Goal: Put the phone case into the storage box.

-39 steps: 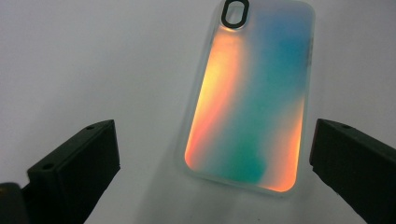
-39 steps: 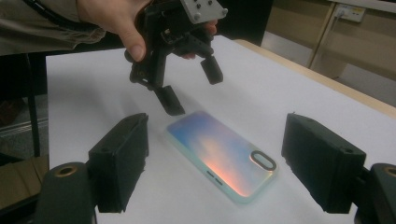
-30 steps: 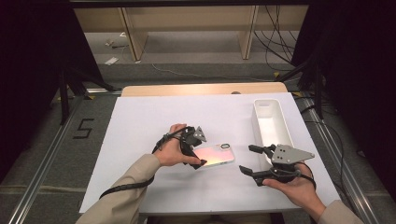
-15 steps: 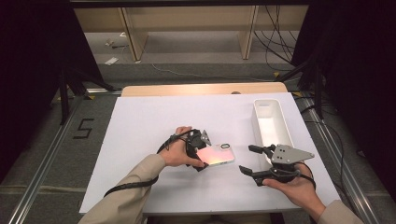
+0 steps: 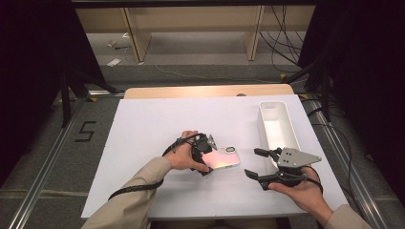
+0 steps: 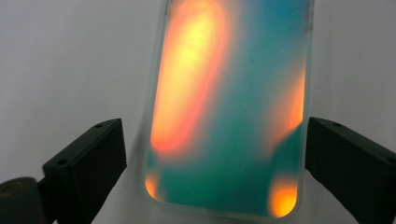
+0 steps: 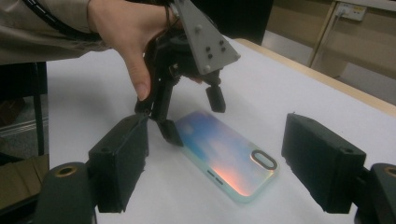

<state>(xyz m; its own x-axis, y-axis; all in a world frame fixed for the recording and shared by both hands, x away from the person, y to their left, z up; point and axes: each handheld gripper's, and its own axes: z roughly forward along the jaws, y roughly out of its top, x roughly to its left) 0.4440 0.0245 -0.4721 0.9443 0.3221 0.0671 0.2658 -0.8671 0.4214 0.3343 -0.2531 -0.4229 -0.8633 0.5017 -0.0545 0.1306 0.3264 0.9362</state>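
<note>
Left gripper, centre frame, straddles the phone case; jaws just narrowing, seemingly not yet gripping, aligning for pickup. Right gripper, lower right, idles wide and empty.

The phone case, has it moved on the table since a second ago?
No. The phone case lies at the same spot relative to the white bin; the left gripper straddles it, jaws just closing.

High view overhead, far; gripper views close, sharing phone case.

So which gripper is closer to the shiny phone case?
Left. The left gripper stands over one end of the phone case, a jaw on each side. The right gripper waits off to its side, apart from it.
</note>
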